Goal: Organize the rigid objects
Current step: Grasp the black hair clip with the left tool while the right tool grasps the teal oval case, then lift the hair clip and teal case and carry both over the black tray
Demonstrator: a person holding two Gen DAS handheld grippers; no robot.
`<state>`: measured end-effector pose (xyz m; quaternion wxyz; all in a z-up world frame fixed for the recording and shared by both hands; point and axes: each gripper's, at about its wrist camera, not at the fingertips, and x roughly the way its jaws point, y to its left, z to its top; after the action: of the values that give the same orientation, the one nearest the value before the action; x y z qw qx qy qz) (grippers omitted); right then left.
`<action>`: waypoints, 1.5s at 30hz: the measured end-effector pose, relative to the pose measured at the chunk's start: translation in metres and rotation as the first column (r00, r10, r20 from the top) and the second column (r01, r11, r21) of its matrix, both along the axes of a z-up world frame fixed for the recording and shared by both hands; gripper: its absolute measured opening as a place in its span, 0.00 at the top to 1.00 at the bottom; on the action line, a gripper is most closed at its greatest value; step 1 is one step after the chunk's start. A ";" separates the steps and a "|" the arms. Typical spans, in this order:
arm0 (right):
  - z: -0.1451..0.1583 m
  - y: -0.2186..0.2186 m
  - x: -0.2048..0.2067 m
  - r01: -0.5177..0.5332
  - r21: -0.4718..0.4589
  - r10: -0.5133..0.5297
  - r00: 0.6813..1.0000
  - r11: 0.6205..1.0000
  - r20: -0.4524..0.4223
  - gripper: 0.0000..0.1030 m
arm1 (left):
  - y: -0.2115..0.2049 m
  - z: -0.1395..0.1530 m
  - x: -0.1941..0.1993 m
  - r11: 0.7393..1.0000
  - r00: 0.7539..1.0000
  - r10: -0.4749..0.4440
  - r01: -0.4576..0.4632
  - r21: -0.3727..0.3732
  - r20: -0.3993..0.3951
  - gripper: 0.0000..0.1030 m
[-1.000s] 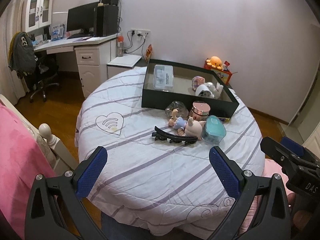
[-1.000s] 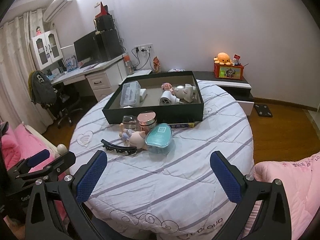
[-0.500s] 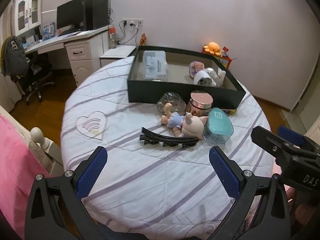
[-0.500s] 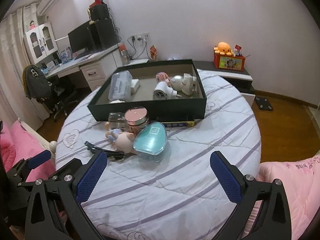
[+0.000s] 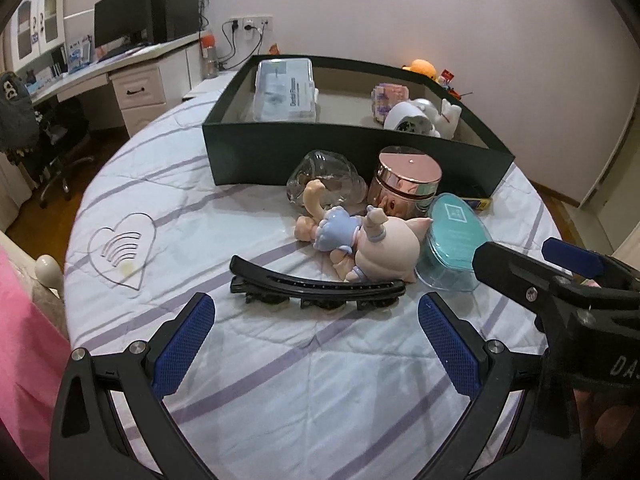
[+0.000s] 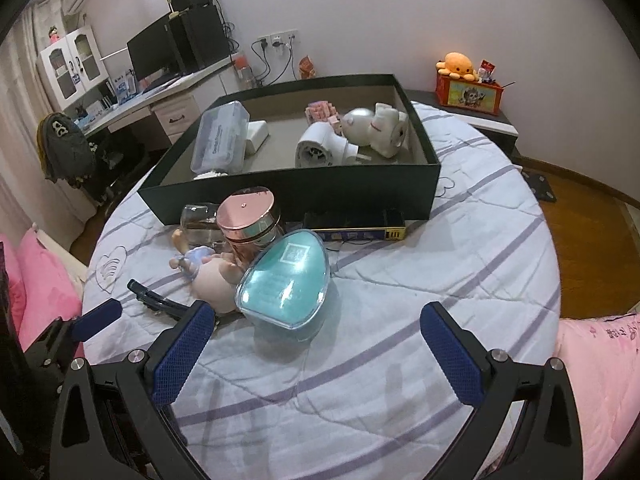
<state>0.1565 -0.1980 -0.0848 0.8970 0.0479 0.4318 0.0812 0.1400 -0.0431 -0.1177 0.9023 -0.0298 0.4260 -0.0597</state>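
Note:
A black hair clip (image 5: pixel 316 287), a pig doll (image 5: pixel 360 240), a teal oval case (image 5: pixel 454 236), a rose-gold jar (image 5: pixel 406 184) and a clear glass piece (image 5: pixel 326 178) lie on the round bed in front of a dark green box (image 5: pixel 340 148). My left gripper (image 5: pixel 316 332) is open and empty, just short of the clip. My right gripper (image 6: pixel 316 342) is open and empty, just short of the teal case (image 6: pixel 286 280). The box (image 6: pixel 288 184) holds a clear plastic case (image 6: pixel 220 140), a white cylinder gadget (image 6: pixel 318 150) and a white toy (image 6: pixel 376 126).
A flat dark and yellow packet (image 6: pixel 356 228) lies against the box front. The striped bedspread (image 6: pixel 440 264) drops off at a round edge. A desk with a monitor (image 5: pixel 120 24) and a chair stand at the left. Pink bedding (image 6: pixel 600 380) lies at the right.
Both grippers have moved forward and lower toward the pile of objects, which now looks larger. Both stay open and empty.

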 end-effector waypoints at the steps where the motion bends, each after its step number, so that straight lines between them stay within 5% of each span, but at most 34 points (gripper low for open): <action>1: -0.001 0.001 0.001 -0.003 -0.003 0.003 1.000 1.000 -0.004 0.00 | 0.000 -0.002 0.002 1.000 1.000 0.002 -0.002 -0.001 -0.002 0.00; 18: -0.034 0.014 0.029 -0.013 -0.055 0.009 0.997 0.998 -0.076 0.05 | -0.001 -0.018 0.022 0.999 1.000 -0.016 0.017 0.035 -0.025 0.01; 23: -0.033 0.015 0.032 -0.025 -0.054 0.022 0.998 0.998 -0.052 0.18 | 0.001 -0.017 0.023 0.999 1.000 -0.020 0.021 0.035 -0.016 0.12; 25: -0.034 0.016 0.033 -0.025 -0.061 0.022 0.999 0.998 -0.038 0.39 | 0.003 -0.017 0.020 0.999 1.000 -0.021 0.021 0.034 -0.007 0.17; 33: -0.033 0.008 0.025 -0.027 -0.050 0.026 0.999 0.998 -0.033 0.39 | 0.016 -0.013 0.007 0.999 1.000 -0.021 0.021 0.034 0.006 0.51; 36: -0.033 0.008 0.022 -0.030 -0.046 0.028 0.999 0.999 -0.035 0.39 | 0.015 -0.012 0.001 0.997 0.999 -0.054 0.054 0.054 0.001 0.49; 38: -0.032 0.008 0.021 -0.031 -0.045 0.029 0.999 0.999 -0.036 0.39 | 0.015 -0.011 -0.003 0.997 0.999 -0.047 0.047 0.058 -0.003 0.25; 40: -0.032 0.008 0.020 -0.030 -0.048 0.028 0.999 0.998 -0.036 0.39 | 0.014 -0.011 -0.009 0.997 0.999 -0.052 0.051 0.053 0.009 0.18; 45: -0.033 0.011 0.018 -0.034 -0.062 0.032 0.999 0.998 -0.031 0.39 | 0.008 -0.014 -0.014 0.995 0.998 -0.067 0.066 0.070 0.010 0.46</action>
<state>0.1744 -0.1869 -0.1181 0.8900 0.0140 0.4484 0.0816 0.1258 -0.0354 -0.1321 0.9029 0.0164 0.4229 -0.0751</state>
